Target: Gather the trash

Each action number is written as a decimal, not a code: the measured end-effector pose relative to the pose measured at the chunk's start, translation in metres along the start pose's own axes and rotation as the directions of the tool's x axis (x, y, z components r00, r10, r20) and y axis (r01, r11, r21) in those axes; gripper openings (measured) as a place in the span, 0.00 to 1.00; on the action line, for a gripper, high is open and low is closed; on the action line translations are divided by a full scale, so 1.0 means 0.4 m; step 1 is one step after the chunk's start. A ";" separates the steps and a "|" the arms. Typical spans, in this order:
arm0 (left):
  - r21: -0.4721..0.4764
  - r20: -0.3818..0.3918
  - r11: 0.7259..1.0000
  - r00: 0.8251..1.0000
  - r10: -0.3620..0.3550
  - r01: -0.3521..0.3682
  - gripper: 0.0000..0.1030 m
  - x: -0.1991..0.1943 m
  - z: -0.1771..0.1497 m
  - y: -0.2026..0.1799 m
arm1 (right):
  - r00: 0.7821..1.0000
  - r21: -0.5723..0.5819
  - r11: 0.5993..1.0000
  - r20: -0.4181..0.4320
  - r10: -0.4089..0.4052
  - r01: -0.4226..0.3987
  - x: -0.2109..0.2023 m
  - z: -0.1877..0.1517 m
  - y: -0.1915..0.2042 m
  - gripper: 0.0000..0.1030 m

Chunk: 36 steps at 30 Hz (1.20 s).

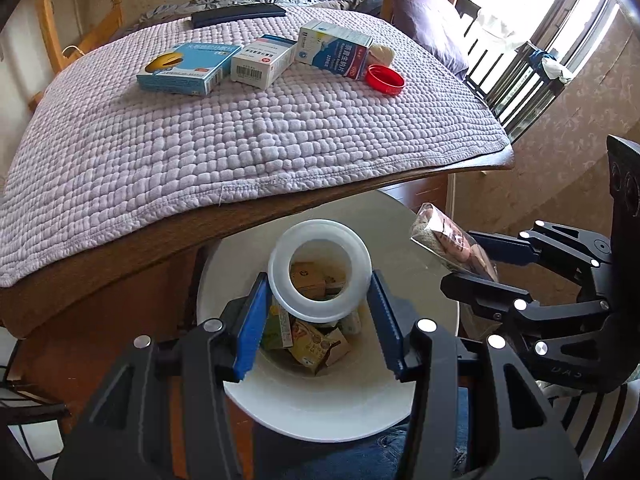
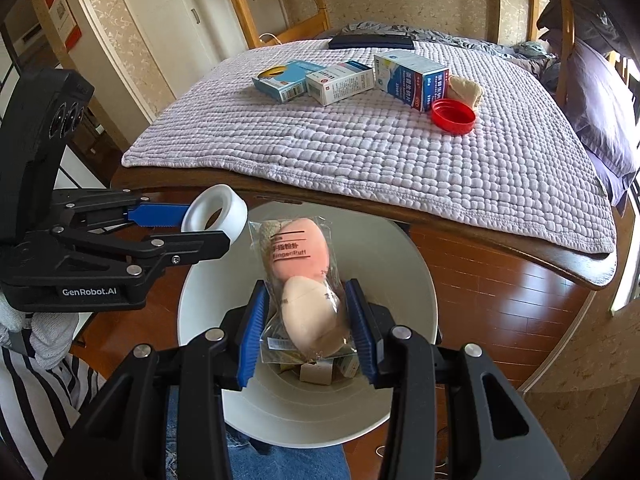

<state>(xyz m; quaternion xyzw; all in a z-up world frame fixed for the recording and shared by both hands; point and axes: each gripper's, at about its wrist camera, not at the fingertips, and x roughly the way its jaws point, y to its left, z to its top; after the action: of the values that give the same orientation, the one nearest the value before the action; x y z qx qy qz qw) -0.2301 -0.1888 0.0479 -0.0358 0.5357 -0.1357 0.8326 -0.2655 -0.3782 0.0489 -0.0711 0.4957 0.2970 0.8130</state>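
Plastic, cardboard and quilted cloth make up most of what shows. The left gripper (image 1: 320,304) clamps its ribbed blue pads (image 1: 250,332) on a smooth white ring (image 1: 319,270), thick-walled and round like a tape roll, held above the white bin (image 1: 320,412). The right gripper (image 2: 306,328) is clenched on a clear crinkly packet (image 2: 304,280) holding two egg-shaped puffs, one pink and one cream, printed "Finger Puff"; it too hangs over the bin's mouth. The bin is a glossy round bucket standing on reddish wood flooring, with small cartons and wrappers at its bottom. Behind it, a lavender quilt (image 1: 224,136) with a bumpy waffle weave covers a dark wooden table edge. On the quilt lie three rectangular cardboard medicine boxes (image 1: 260,60) in blue and white, a shallow red plastic lid (image 1: 386,79) just beside the rightmost box, a crumpled beige wad (image 2: 464,89) near it, and a flat dark case (image 1: 238,14) at the far side.
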 end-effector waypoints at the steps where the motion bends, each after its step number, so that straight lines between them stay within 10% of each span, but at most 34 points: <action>1: -0.005 0.001 1.000 1.000 0.012 -0.012 0.50 0.001 -0.003 0.003 | 1.000 -0.010 1.000 -0.006 0.002 -0.002 0.004 0.002 0.002 0.38; 36: -0.038 -0.059 0.987 0.986 0.156 -0.158 0.50 0.081 -0.030 0.034 | 0.998 -0.078 0.997 -0.069 0.002 -0.007 0.075 0.032 -0.007 0.38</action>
<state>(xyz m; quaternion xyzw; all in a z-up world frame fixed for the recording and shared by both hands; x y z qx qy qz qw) -0.2257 -0.1834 0.0114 -0.0073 0.5626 -0.0592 0.8246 -0.2440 -0.3629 0.0295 -0.1120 0.5116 0.3155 0.7913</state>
